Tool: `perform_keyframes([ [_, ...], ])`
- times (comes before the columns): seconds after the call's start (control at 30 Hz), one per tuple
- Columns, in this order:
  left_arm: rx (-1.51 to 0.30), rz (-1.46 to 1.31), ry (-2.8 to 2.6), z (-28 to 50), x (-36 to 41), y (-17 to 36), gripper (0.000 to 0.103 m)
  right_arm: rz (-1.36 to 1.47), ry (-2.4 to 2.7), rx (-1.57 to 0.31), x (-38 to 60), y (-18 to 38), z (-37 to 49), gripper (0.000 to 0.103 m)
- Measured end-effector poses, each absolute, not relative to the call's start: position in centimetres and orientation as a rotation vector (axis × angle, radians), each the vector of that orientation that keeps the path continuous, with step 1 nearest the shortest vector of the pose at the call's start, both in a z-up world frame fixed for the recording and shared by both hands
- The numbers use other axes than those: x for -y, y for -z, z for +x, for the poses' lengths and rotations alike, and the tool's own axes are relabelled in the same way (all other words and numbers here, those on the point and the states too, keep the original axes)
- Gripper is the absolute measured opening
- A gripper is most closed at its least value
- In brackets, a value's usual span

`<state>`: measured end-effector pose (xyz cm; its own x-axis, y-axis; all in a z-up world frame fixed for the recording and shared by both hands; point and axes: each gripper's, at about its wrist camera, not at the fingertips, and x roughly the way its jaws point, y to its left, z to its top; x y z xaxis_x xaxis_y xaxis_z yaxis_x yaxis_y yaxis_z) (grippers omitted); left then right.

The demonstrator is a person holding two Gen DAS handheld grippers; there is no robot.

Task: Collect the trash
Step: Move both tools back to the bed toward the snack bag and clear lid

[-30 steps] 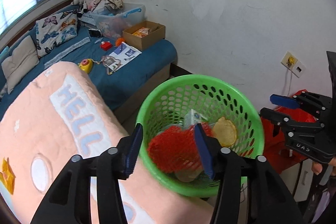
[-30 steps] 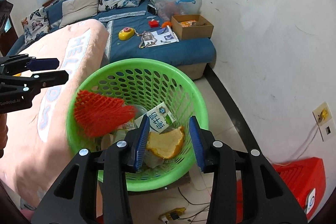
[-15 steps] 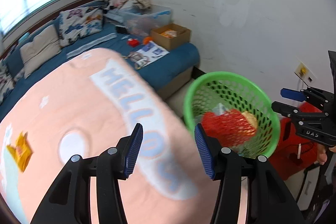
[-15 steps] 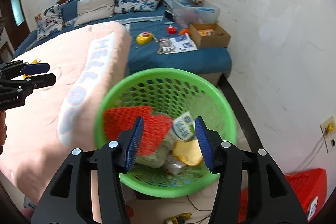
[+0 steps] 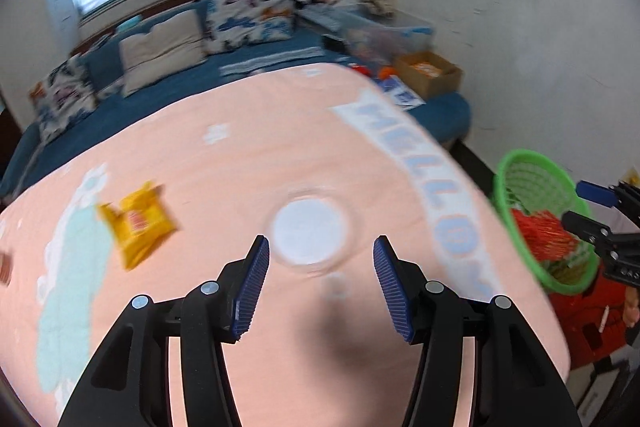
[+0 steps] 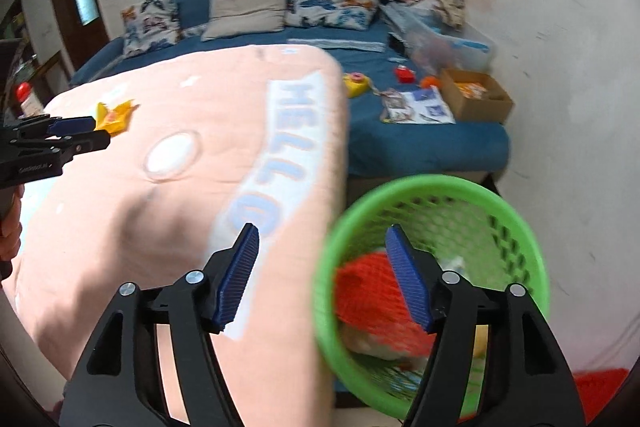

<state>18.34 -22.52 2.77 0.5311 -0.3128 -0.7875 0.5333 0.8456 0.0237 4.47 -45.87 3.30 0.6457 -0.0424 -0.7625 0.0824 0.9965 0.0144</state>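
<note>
Left of the fingers (image 5: 256, 279) — well apart — lies a yellow wrapper (image 5: 138, 223).

Both views are shot from the wrists, tilted down along the fingers, fisheye so everything's bent at the edges. The left wrist view is aimed over the pink blanket (image 5: 248, 163), fairly close, with the green basket (image 5: 520, 171) squeezed in at its right edge. The right wrist view is pointed further right, straight over that basket (image 6: 400, 195) and the blanket's corner. Shared by both: blanket, basket, the blue bed (image 6: 420, 139) behind, the window wall. Each gripper is caught side-on in the other's view.
</note>
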Motion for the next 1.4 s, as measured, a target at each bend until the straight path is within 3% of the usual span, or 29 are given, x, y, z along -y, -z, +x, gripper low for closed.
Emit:
perform_keyframes([
  [0.2,-0.896,0.228,0.396,21.0,16.8,-2.5,0.058,0.024,-0.022,-0.868,41.5,-3.0,7.9,0.074],
  [0.43,-0.912,0.175,0.292,23.5,12.0,-1.9,0.073,-0.001,-0.112,-0.885,36.9,-2.1,11.0,0.080],
  [0.77,-0.944,0.120,0.203,27.4,8.2,-0.5,0.087,-0.047,-0.204,-0.922,31.7,0.1,15.5,0.089],
  [1.4,-1.066,0.046,0.163,34.3,7.5,5.2,0.091,-0.095,-0.242,-1.006,29.7,4.7,20.9,0.097],
])
